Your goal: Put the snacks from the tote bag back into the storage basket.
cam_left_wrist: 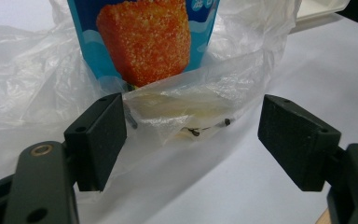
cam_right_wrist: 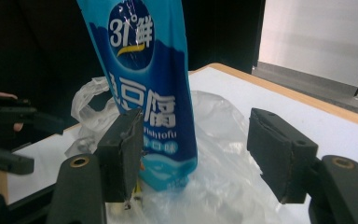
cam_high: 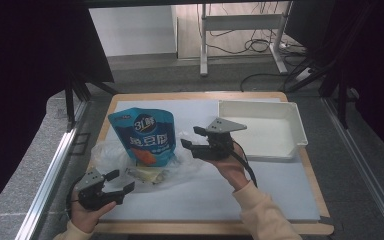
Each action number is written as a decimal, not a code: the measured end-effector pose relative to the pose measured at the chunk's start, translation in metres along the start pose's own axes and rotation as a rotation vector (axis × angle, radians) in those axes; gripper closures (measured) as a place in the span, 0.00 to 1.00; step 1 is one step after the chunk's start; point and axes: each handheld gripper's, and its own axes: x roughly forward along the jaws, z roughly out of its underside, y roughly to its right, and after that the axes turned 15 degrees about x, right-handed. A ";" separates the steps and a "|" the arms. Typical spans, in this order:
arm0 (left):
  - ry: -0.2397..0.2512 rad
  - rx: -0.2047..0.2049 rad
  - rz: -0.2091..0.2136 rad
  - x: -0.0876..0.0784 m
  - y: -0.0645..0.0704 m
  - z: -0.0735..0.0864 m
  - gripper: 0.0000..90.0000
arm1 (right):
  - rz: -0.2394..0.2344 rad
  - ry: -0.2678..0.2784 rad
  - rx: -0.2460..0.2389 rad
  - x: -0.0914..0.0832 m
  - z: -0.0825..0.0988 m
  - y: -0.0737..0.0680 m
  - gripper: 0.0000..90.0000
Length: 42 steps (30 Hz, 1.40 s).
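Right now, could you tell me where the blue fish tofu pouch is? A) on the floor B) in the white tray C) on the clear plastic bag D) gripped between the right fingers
C: the blue fish tofu pouch rests on the clear plastic bag, apart from the white tray.
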 end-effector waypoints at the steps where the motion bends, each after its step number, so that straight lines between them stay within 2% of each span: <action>1: -0.001 0.003 0.001 0.000 0.000 0.000 0.26 | -0.001 -0.003 -0.005 0.002 -0.002 -0.001 0.41; 11: -0.007 0.007 0.006 0.001 0.002 -0.001 0.26 | -0.011 -0.024 -0.030 0.028 -0.017 -0.010 0.43; 19: -0.008 0.010 0.009 0.002 0.003 0.000 0.26 | -0.032 -0.027 -0.042 0.049 -0.036 -0.019 0.52; 24: -0.006 0.006 0.011 0.002 0.003 0.000 0.26 | -0.037 -0.028 -0.051 0.055 -0.041 -0.022 0.55; 29: -0.005 0.009 0.011 0.001 0.003 -0.001 0.26 | -0.050 -0.032 -0.042 0.062 -0.044 -0.022 0.62; 33: -0.004 0.010 0.011 0.001 0.004 -0.001 0.26 | -0.083 -0.040 -0.025 0.069 -0.048 -0.021 0.70; 37: -0.008 0.008 0.011 0.003 0.003 -0.001 0.26 | -0.089 -0.042 -0.042 0.071 -0.050 -0.021 0.78; 42: -0.009 0.010 0.010 0.003 0.003 -0.001 0.26 | -0.106 -0.051 -0.040 0.071 -0.051 -0.016 0.88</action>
